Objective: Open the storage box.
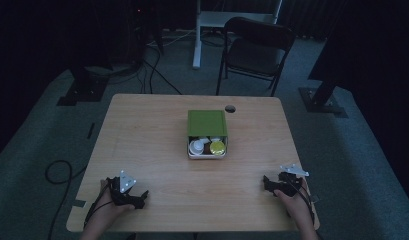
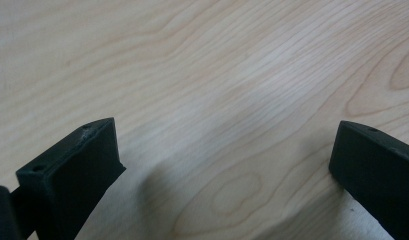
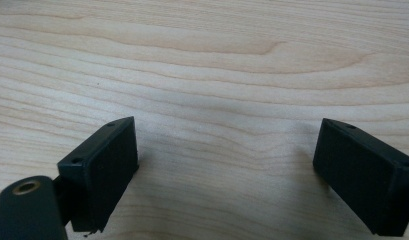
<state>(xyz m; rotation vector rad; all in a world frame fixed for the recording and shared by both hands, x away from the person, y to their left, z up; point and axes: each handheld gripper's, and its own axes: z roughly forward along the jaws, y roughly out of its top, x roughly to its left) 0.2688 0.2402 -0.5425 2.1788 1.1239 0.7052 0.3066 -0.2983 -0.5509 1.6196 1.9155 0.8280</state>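
A white box [image 1: 207,154] with a green lid [image 1: 207,123] slid back stands at the table's middle; small containers show in its open front part, one with a yellow top [image 1: 218,147] and a white one [image 1: 196,146]. My left gripper [image 1: 141,197] rests on the table near the front left, held by a hand. In the left gripper view the left gripper [image 2: 224,152] is open over bare wood. My right gripper [image 1: 267,182] rests near the front right. In the right gripper view the right gripper [image 3: 227,150] is open, with nothing between its jaws.
The wooden table [image 1: 157,150] has a round cable hole [image 1: 230,108] at its far edge. A dark folding chair [image 1: 256,50] and a white desk leg [image 1: 197,35] stand beyond it. Cables [image 1: 59,172] lie on the grey carpet at left.
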